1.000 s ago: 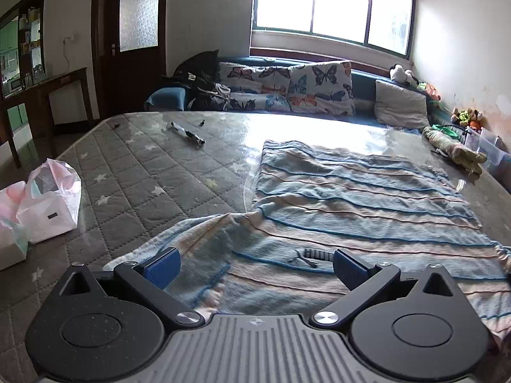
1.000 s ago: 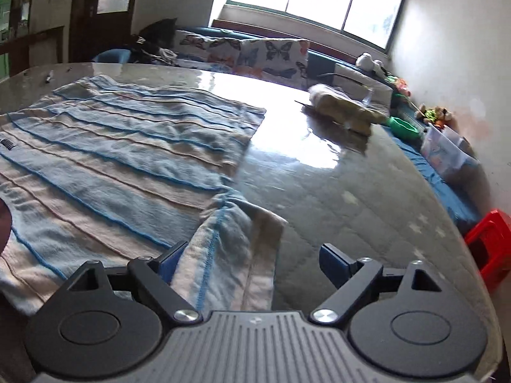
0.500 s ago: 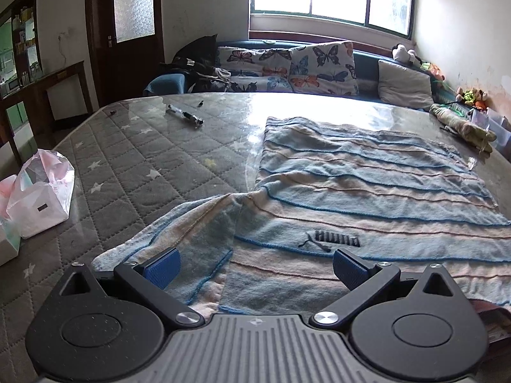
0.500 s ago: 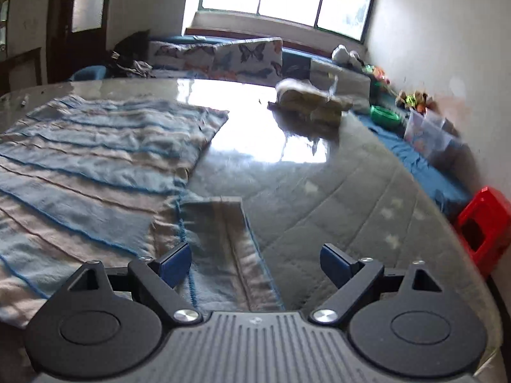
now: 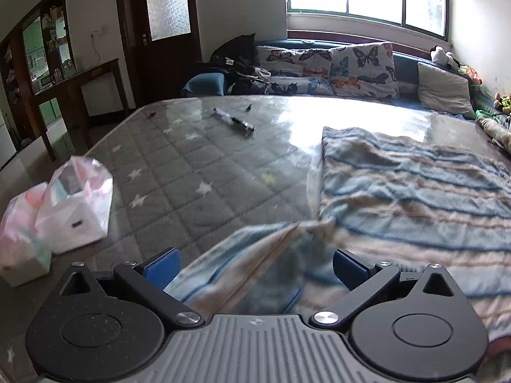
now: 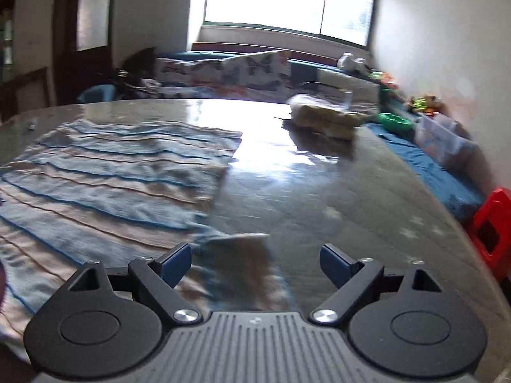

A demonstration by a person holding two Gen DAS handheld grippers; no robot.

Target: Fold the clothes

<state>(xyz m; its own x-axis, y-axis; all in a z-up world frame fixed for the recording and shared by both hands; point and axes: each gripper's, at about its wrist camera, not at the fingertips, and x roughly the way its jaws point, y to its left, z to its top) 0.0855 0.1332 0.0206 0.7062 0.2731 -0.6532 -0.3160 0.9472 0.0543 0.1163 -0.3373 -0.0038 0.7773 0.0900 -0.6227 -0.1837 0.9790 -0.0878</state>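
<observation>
A blue-and-beige striped knit garment (image 5: pixel 412 191) lies spread flat on the plastic-covered grey mattress (image 5: pixel 191 175). Its left sleeve (image 5: pixel 255 261) runs down between the wide-apart blue pads of my left gripper (image 5: pixel 255 263), and neither pad presses on it. In the right wrist view the same garment (image 6: pixel 111 175) fills the left half, and its right sleeve (image 6: pixel 236 261) lies under and between the pads of my right gripper (image 6: pixel 255 260), which also stands open. Both views are motion-blurred near the sleeves.
A pen (image 5: pixel 234 121) lies at the mattress's far left. Plastic bags (image 5: pixel 64 204) sit at its left edge. A folded yellowish cloth (image 6: pixel 325 116) rests at the far right. Butterfly pillows (image 5: pixel 335 70) line the sofa behind; a red stool (image 6: pixel 491 226) stands at the right.
Both grippers have shifted outward over the sleeves. The left view has swung left, with the sleeve now centred between its pads. The right sleeve, bunched up earlier, now lies flat under the right gripper.
</observation>
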